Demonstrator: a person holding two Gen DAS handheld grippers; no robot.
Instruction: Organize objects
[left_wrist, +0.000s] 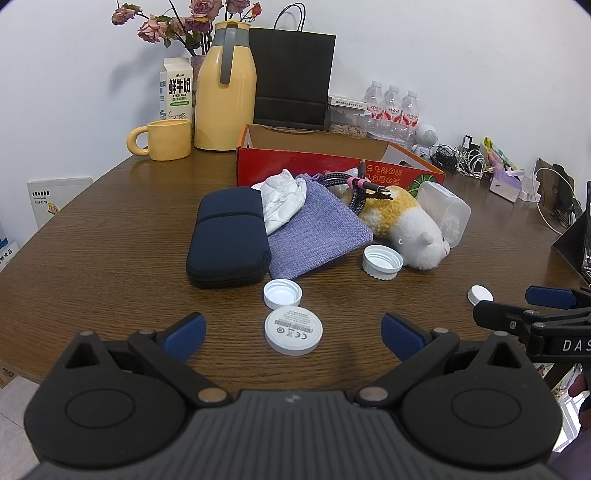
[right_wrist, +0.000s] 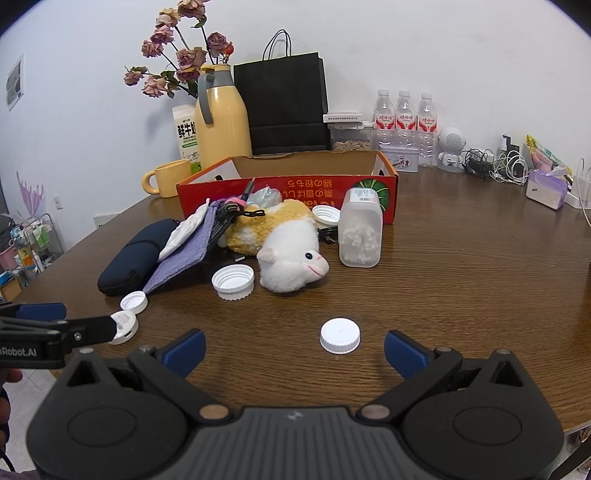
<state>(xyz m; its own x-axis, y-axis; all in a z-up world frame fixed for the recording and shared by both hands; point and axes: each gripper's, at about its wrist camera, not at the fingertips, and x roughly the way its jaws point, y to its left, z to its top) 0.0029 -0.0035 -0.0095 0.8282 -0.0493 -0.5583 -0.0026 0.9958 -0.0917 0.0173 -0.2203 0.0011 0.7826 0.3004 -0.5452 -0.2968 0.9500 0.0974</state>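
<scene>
Hovering over the table (left_wrist: 110, 229): our left gripper (left_wrist: 293, 334) spread wide around the white puck (left_wrist: 293, 331), right gripper (right_wrist: 294, 345) spread around the ridged cap (right_wrist: 340, 335).

Navy zip case (left_wrist: 229, 236), lilac woven pouch (left_wrist: 317, 232), yellow-and-white plush (right_wrist: 284, 247), white caps (right_wrist: 340, 335), red carton (right_wrist: 295, 188) with green print; brown wood-grained table (right_wrist: 461, 295); blue gripper pads (left_wrist: 184, 332).

brown wooden table (right_wrist: 461, 280) carries red box (right_wrist: 295, 192), caps.
</scene>
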